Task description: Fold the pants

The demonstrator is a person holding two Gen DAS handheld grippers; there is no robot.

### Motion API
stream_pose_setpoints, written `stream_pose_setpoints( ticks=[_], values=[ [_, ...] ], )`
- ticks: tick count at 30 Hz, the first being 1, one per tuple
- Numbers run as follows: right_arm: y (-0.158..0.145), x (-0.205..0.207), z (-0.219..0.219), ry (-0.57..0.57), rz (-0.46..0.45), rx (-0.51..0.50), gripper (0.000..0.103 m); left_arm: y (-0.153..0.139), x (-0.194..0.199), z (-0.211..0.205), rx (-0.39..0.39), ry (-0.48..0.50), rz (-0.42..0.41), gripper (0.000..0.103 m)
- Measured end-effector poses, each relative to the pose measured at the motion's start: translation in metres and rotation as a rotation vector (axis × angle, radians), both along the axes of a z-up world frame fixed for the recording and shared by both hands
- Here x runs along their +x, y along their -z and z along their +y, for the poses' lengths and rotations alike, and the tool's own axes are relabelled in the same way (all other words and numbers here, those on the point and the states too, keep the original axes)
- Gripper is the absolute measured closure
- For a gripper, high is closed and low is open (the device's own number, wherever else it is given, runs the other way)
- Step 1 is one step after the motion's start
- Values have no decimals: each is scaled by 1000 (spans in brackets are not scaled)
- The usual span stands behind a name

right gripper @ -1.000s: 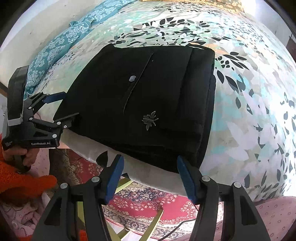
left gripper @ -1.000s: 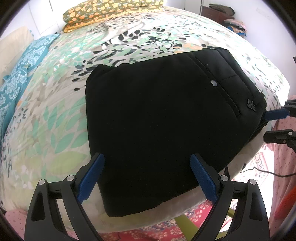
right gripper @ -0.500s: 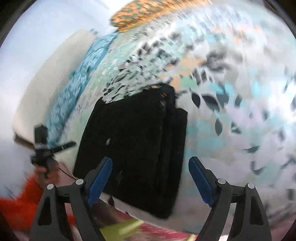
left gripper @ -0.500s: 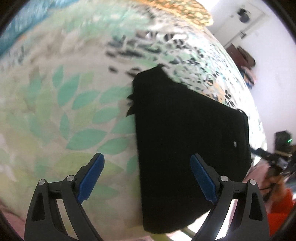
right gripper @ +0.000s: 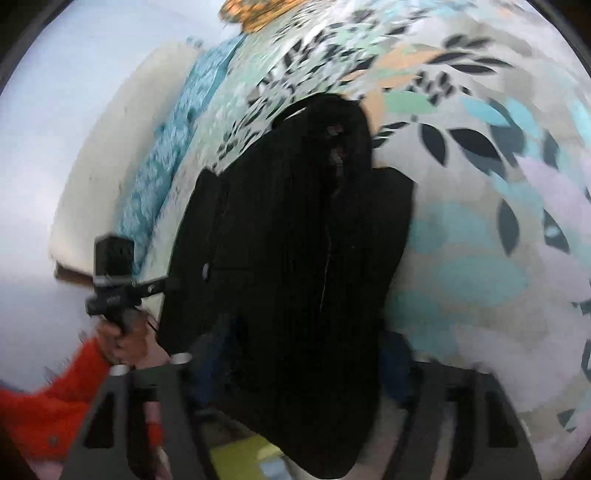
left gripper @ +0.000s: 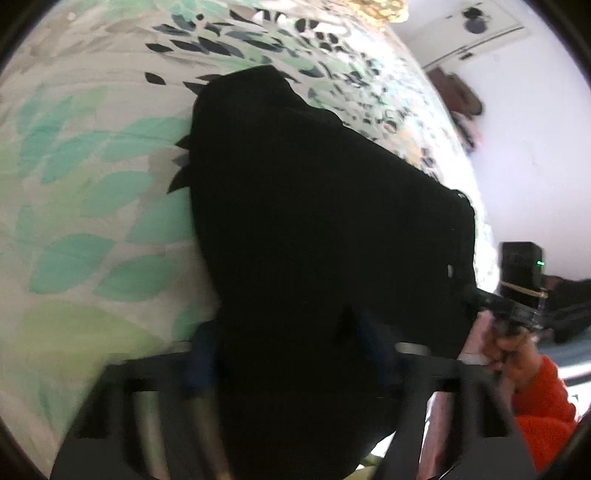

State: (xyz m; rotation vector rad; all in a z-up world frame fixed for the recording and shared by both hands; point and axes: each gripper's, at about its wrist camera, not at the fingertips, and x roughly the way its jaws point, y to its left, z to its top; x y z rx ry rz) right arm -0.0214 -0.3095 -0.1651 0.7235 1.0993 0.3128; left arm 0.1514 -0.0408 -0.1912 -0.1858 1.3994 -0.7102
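Black pants (left gripper: 317, 236), folded into a thick bundle, lay on the leaf-print bedspread (left gripper: 85, 229) near the bed's edge. Both views blurred. Left gripper (left gripper: 291, 354) sat low over the near end of the pants, its blue fingers (left gripper: 201, 354) apart on either side of the cloth; a firm hold could not be told. Right gripper (right gripper: 306, 365) likewise straddled the bundle, fingers (right gripper: 397, 362) wide, grip unclear. Orange pillow (right gripper: 255, 14) at the far end. Orange-sleeved hand (left gripper: 513, 354) held the other tool.
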Motion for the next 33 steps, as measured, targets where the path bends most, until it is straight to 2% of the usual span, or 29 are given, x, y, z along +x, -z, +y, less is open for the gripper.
stream_pose_setpoints(
  ticks=[1, 2, 4, 6, 10, 13, 15, 16, 18, 20, 22, 23, 24, 25, 28, 30, 33],
  values=[
    [-4, 1, 0, 2, -9, 5, 58, -6, -1, -1, -9, -4, -11, 74],
    [-10, 0, 0, 0, -25, 4, 62, -14, -1, 0, -29, -11, -16, 81],
    [-26, 1, 1, -7, -59, 10, 65, -39, -3, 1, -91, -16, -49, 82],
    [-48, 8, 2, -25, -105, 11, 66, -61, -3, -7, -105, 5, -98, 82],
    [-86, 42, -6, -55, -181, -64, 66, -92, 16, -33, -64, 35, -218, 82],
    [-97, 75, -27, -36, -204, -113, 66, -95, 43, -46, -59, -11, -251, 81],
    [-90, 95, -38, -9, -194, -195, 64, -85, 62, -62, 3, -55, -285, 72],
    [-78, 103, -44, 17, -165, -218, 62, -77, 68, -68, 62, -86, -304, 63],
    [-55, 105, -53, 87, -59, -279, 45, -60, 72, -72, 236, -166, -363, 55],
    [-37, 95, -60, 182, 37, -315, 40, -52, 69, -71, 325, -193, -382, 33],
    [-41, 73, -62, 260, 17, -274, 23, -57, 47, -53, 369, -222, -450, 19],
    [-48, 58, -60, 300, -8, -274, 4, -61, 38, -47, 391, -230, -489, 12],
    [-59, 42, -52, 330, -44, -290, 0, -69, 21, -38, 431, -247, -563, 9],
    [-69, 30, -43, 346, -72, -317, 0, -73, 12, -33, 449, -259, -609, 5],
    [-99, 1, -14, 367, -130, -453, 0, -92, -23, -23, 471, -264, -722, 4],
    [-112, -15, 17, 361, -158, -606, 0, -104, -42, -17, 474, -239, -741, 2],
    [-117, -27, 57, 344, -126, -776, 0, -113, -55, -18, 494, -262, -708, 2]
  ],
)
